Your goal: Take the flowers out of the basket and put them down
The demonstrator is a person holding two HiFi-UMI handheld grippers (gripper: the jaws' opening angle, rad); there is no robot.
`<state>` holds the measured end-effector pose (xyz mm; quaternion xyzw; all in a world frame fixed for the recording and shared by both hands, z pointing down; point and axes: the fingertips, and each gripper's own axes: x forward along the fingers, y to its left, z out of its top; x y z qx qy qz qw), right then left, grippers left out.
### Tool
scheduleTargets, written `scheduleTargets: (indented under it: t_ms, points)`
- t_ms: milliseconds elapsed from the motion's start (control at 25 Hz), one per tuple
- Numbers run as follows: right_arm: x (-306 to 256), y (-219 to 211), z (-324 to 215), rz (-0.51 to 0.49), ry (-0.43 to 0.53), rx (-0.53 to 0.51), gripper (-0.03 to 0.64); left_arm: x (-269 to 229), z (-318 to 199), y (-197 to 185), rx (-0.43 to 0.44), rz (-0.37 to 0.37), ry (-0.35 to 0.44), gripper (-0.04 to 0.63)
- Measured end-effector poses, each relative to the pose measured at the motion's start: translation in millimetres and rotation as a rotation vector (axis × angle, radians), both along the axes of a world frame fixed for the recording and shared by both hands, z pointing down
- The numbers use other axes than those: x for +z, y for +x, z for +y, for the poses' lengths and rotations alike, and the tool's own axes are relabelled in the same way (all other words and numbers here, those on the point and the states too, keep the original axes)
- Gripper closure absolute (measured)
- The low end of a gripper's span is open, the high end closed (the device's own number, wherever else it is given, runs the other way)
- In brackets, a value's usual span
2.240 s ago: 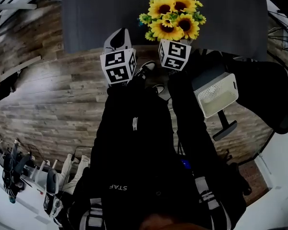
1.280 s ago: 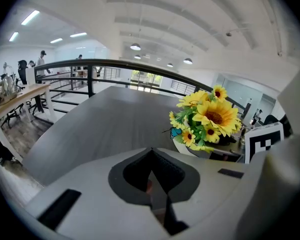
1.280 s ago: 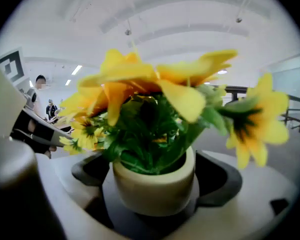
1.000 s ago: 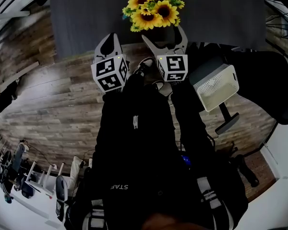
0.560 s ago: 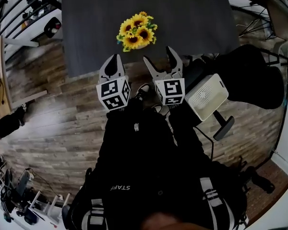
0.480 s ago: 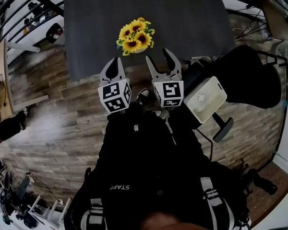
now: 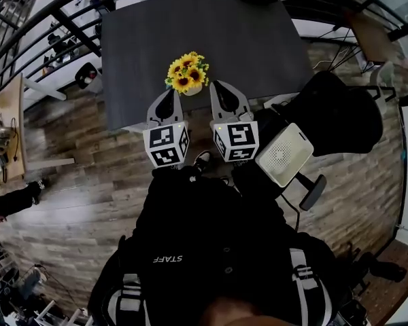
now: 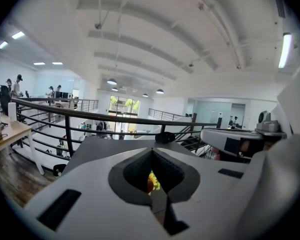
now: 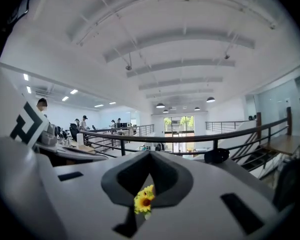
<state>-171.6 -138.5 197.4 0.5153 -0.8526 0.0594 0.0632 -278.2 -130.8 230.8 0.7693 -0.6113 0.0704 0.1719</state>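
Finds the flowers (image 7: 188, 72) on the dark table (image 7: 211, 32), near its front edge and outside the basket. Shows them upright: long axis vertical, yellow heads facing up, stems hidden under the blooms. Puts them just beyond both grippers' tips, touching neither. Reads the left gripper (image 7: 166, 94) as closed, jaws pressed together with nothing between. Reads the right gripper (image 7: 221, 85) the same: jaws together and empty, with blooms glimpsed through the notch behind the tips. Places the white basket (image 7: 283, 153) right of the right gripper, off the table, tilted, perforated face toward the camera; inside not visible.
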Motion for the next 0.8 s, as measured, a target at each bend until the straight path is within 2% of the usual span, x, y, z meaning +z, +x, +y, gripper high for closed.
scheduleTargets:
  t_ms: [120, 400, 800]
  points:
    - [-22.8, -7.1, 7.2, -0.034, 0.02, -0.029, 0.602, -22.0, 2.8, 4.9, 0.02, 0.004, 0.039, 0.598]
    - [-52.1, -15.6, 11.9, -0.02, 0.073, -0.057, 0.602, -57.0, 7.2, 10.3, 0.061, -0.005, 0.102, 0.598]
    - [-71.2, -24.0, 14.4, -0.036, 0.109, -0.068, 0.602, -68.6, 9.5, -1.5, 0.062, -0.002, 0.112, 0.598]
